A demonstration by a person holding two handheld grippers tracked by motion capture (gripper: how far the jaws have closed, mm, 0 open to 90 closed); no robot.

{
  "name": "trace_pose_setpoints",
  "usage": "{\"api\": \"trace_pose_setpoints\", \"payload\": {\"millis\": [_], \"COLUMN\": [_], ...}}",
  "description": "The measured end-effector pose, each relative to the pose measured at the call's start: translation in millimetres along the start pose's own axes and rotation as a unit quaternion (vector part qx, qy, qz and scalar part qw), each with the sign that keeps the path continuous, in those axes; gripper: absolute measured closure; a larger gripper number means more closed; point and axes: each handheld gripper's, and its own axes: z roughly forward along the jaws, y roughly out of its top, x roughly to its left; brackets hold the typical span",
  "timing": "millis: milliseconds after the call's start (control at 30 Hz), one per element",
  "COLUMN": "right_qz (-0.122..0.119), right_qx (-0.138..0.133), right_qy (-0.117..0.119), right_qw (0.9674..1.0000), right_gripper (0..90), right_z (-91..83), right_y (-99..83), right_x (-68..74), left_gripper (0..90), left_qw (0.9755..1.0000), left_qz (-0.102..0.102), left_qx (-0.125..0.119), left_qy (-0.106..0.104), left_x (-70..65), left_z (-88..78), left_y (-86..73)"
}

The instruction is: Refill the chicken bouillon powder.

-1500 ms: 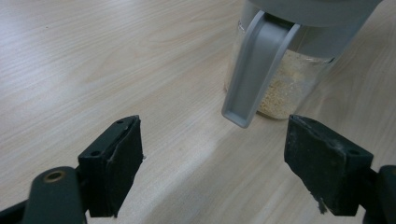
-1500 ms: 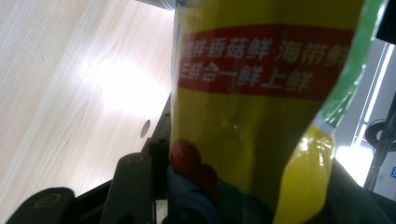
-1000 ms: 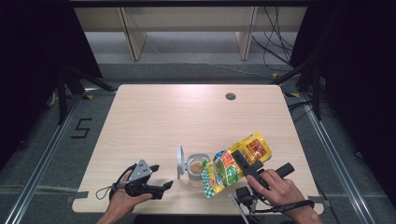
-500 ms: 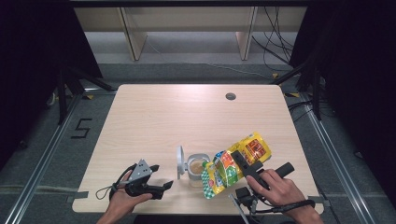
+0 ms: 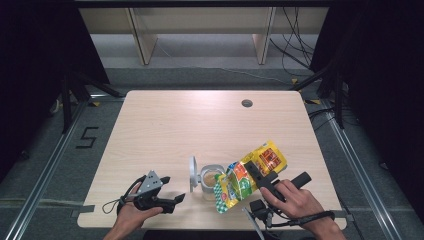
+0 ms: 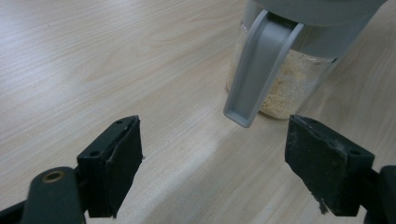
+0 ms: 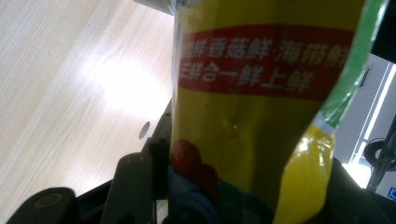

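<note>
I see the right hand-held gripper [image 5: 253, 174] clamped on the bag [image 5: 250, 175], tilted over the jar [image 5: 210, 179]; the left hand-held gripper [image 5: 170, 190] rests nearby, jaws apart.

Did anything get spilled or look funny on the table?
No spill shows. The yellow-and-green foil bag is tipped, mouth down, over the clear glass jar of pale granules, clamped in the right gripper. The jar's grey lid stands flipped open. The left gripper waits open nearby.

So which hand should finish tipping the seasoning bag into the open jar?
Right. The right tool already grips the seasoning bag, tilted with its mouth at the jar. The left tool sits open, beside it.
</note>
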Motion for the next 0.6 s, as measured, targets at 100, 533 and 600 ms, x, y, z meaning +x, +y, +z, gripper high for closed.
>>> {"api": "trace_pose_setpoints", "payload": {"millis": [100, 533, 600], "right_qz": [-0.002, 0.006, 0.006], "right_qx": [0.002, 0.003, 0.004], "right_qy": [0.001, -0.005, -0.003], "right_qw": [1.0, 1.0, 1.0], "right_gripper": [55.9, 56.0, 56.0], "right_z": [-0.1, 0.0, -0.1], "right_y": [-0.4, -2.1, -2.4], "right_x": [0.0, 1.0, 0.4], "left_gripper": [18.7, 18.7, 18.7], "left_qw": [1.0, 1.0, 1.0], "left_qz": [0.001, 0.0, 0.001], "left_qx": [0.002, 0.0, 0.0], "left_qy": [0.002, 0.0, 0.001], "left_x": [-0.3, 0.0, 0.0], "left_z": [-0.1, -0.1, -0.3], "left_y": [0.0, 0.1, 0.2]}}
